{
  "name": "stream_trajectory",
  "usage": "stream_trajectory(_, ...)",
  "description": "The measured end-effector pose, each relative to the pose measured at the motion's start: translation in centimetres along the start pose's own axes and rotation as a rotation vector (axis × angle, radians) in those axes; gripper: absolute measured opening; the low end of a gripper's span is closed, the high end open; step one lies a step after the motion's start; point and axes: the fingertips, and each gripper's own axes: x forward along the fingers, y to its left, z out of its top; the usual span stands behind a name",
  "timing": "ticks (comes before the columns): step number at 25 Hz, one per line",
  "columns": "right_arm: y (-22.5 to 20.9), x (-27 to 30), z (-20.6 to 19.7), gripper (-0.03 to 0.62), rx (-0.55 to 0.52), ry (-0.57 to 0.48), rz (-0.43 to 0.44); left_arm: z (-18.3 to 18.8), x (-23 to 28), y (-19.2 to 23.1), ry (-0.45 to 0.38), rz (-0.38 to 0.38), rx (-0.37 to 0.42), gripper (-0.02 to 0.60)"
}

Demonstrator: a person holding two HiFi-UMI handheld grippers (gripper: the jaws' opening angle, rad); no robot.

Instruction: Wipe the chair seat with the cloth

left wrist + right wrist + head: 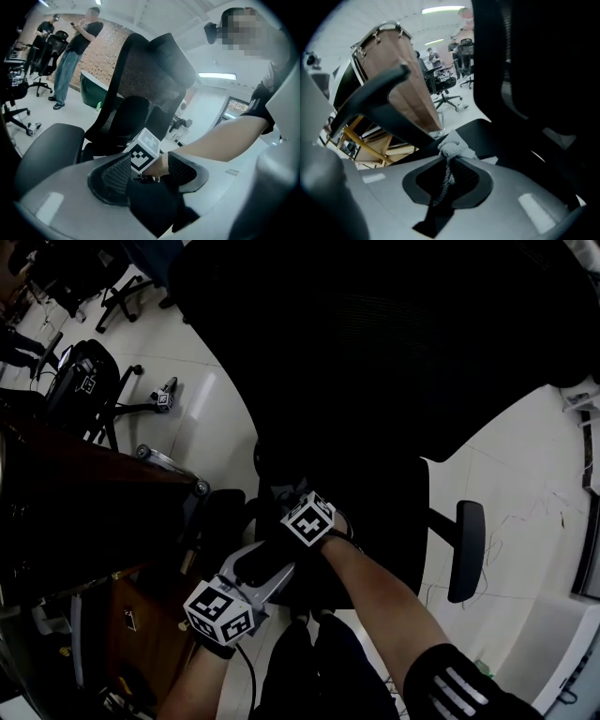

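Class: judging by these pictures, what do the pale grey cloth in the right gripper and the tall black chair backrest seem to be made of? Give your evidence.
Pale grey cloth: probably soft knitted or looped textile, matt; its surface is nubbly and it bunches. Tall black chair backrest: seemingly mesh fabric, matt; it looks faintly see-through.

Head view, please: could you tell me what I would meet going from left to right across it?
Small office chair → spare gripper on the floor → left gripper → person's right forearm → armrest pad. Left out: the big chair back and the desk, which span too much to place.
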Motion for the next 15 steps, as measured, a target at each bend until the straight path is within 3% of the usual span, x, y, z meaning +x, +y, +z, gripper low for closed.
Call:
stream_trajectory(6, -0.4, 1.1, -4.4, 0.041, -0.01, 0.065, -0.012, -0.7, -0.1, -0.6, -0.001, -0.008, -0.011, 0.272)
stream_trajectory(11, -4.3, -2.5, -11.2, 0.04, 0.014, 0.151, -0.099, -2.1, 1.2, -2.2, 0.033, -0.051, -0.017, 0.272)
stream_trajectory(15, -8.4, -7.4, -17.7, 0.04, 0.114, 0.224, -0.195, -3.0, 2.7, -4.3, 0.065, -0.094, -0.016, 0.272)
